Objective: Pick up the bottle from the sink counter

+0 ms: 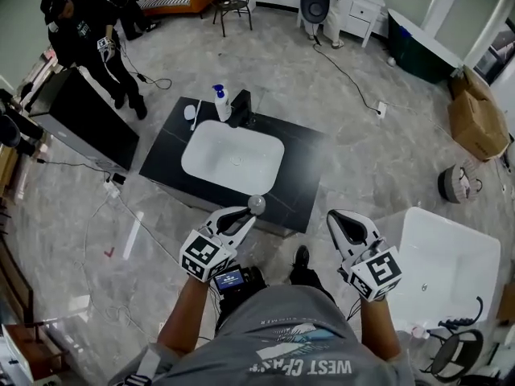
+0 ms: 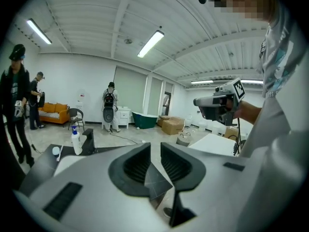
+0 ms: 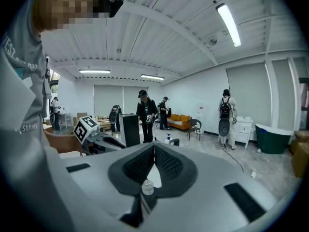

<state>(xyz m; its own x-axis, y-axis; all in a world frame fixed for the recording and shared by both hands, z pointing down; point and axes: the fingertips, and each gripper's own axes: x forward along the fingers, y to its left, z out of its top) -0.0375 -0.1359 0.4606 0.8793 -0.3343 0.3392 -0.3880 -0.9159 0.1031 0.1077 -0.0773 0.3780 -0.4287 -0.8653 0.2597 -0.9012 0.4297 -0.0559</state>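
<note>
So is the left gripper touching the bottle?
Apart. Head view: the left gripper hangs at the near edge of the counter; the bottle stands across the sink.

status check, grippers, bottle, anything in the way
Left gripper and right gripper shut, empty, short of the counter. Bottle upright at far edge, untouched. Faucet close beside it.

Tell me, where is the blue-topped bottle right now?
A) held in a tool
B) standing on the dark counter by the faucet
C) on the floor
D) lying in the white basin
B: the bottle stands upright on the dark counter, just left of the black faucet, behind the white basin.
</note>
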